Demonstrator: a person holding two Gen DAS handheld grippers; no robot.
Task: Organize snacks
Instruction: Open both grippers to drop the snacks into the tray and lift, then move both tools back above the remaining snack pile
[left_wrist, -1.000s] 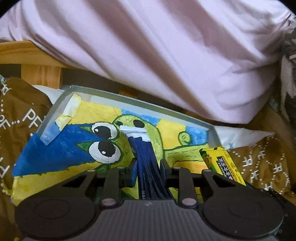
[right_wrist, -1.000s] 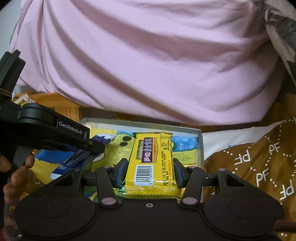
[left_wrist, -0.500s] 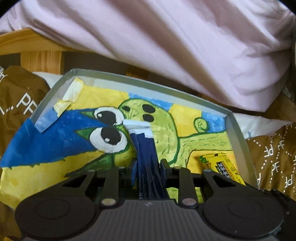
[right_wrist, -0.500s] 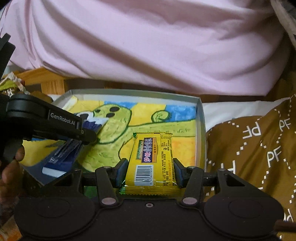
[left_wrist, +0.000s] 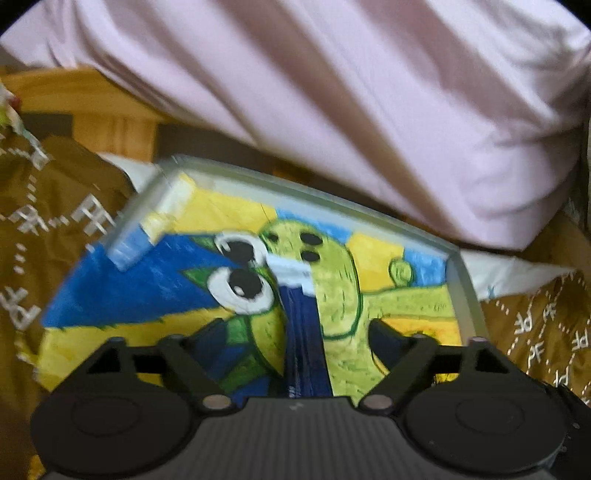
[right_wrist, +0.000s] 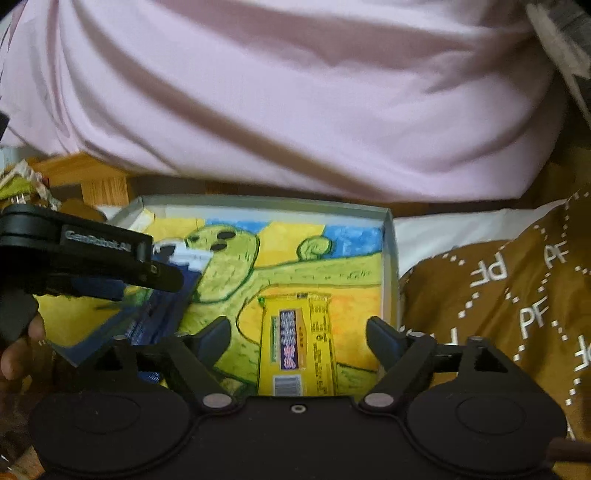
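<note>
Both snacks are now lying in the shallow box (right_wrist: 390, 258) — the one lined with a bright crayon drawing of a green creature — and both grippers have just let go. The right gripper (right_wrist: 298, 338) has just spread its jaws wide; the yellow snack packet (right_wrist: 297, 343) lies flat between them on the box floor, near the right wall, with clear gaps on either side, so nothing is pressing on it. The left gripper (left_wrist: 297, 338) has likewise just been opening: the dark blue snack packet (left_wrist: 303, 332) sits between its jaws, touched by neither, resting on the drawing with its white end pointing toward the far wall.

The placing looks deliberate: the blue packet to the left of the middle, the yellow one by the right wall, roughly parallel and well apart (a tidy side-by-side layout rather than a heap). The box itself rests on a brown cover (right_wrist: 517, 295) printed with white letters, with a pink quilt (right_wrist: 295, 92) bulging behind it.

Judging by this, the step in hand is the release — what remains is to draw both grippers back without nudging the packets askew.
</note>
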